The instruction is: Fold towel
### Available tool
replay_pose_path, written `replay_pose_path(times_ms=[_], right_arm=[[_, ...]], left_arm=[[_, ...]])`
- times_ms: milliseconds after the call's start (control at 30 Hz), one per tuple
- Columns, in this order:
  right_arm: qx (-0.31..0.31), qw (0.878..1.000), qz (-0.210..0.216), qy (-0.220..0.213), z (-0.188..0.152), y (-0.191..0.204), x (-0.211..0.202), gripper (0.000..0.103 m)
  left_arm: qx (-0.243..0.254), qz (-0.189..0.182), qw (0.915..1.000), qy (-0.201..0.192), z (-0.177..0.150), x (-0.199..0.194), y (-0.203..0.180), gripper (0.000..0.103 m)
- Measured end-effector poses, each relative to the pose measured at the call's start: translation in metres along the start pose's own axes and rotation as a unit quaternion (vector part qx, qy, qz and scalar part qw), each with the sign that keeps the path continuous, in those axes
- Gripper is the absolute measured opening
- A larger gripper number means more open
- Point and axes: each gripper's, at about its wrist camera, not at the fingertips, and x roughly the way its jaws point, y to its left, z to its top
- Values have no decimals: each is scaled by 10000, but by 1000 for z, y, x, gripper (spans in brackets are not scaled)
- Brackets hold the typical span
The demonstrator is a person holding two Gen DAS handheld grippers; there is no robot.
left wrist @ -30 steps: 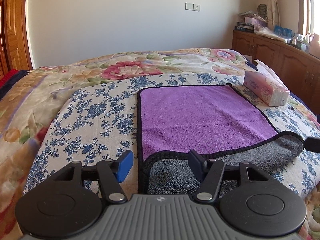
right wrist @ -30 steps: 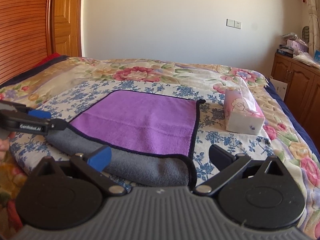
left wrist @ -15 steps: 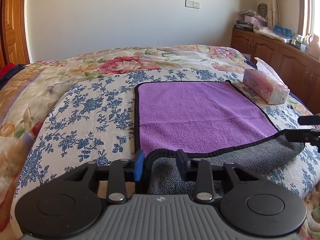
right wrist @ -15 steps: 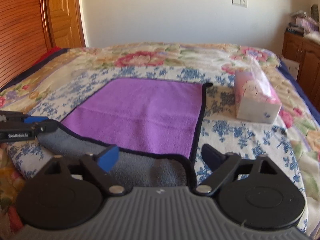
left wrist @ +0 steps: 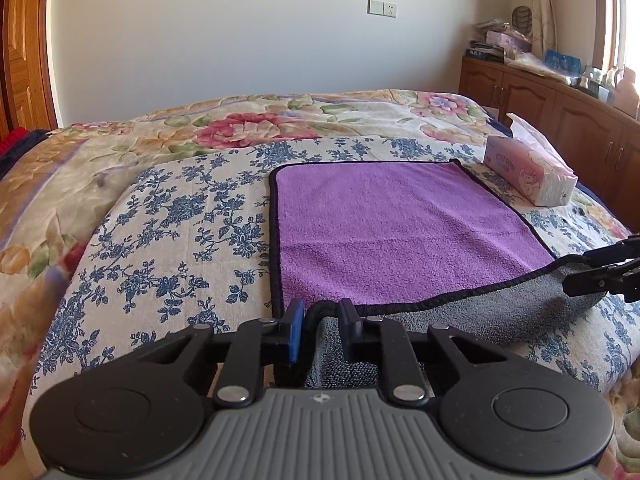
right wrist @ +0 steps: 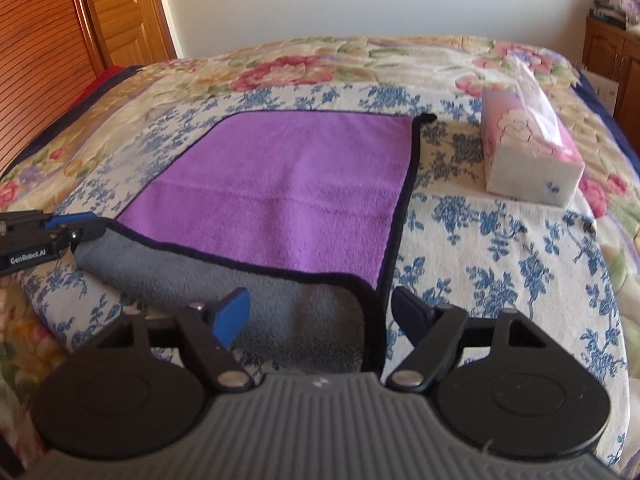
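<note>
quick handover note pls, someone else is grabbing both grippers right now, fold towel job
Left hand-held gripper: shut on the near left corner of the purple towel.
Right hand-held gripper: open, fingers either side of the near right corner, not gripping.
Towel lies flat on the blue floral bedspread, near edge curled over showing its grey underside. Tissue box sits to its right.
Done: left corner gripped.
Left: close the right, carry both corners to the far edge.

A plain cream wall (left wrist: 240,40) carries a white switch plate (left wrist: 382,9). Wooden cabinets (left wrist: 560,108) line the right side beneath a sunlit window (left wrist: 624,20) with a curtain (left wrist: 540,4). A wooden door (right wrist: 124,8) stands left of the bed (left wrist: 120,152).
</note>
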Motion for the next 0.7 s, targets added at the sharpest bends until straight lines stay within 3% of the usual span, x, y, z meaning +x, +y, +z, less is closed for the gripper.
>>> replay_pose_path(times_ms=[167, 467, 533, 667, 700], right_arm=[[45, 9997, 80, 219, -1, -7, 1, 69], [85, 9993, 141, 345, 6, -10, 4, 46], [84, 9992, 125, 372, 9, -12, 6, 32], [25, 9993, -27, 367, 11, -13, 4, 19], [21, 9993, -56, 365, 11, -14, 4, 11]], left_arm=[[-46, -93, 9999, 36, 1, 0, 0, 21], [10, -99, 9999, 58, -1, 1, -2, 21], [10, -109, 9999, 68, -1, 2, -1, 20], [23, -122, 9999, 87, -2, 2, -2, 11], [27, -120, 9999, 87, -2, 2, -2, 10]])
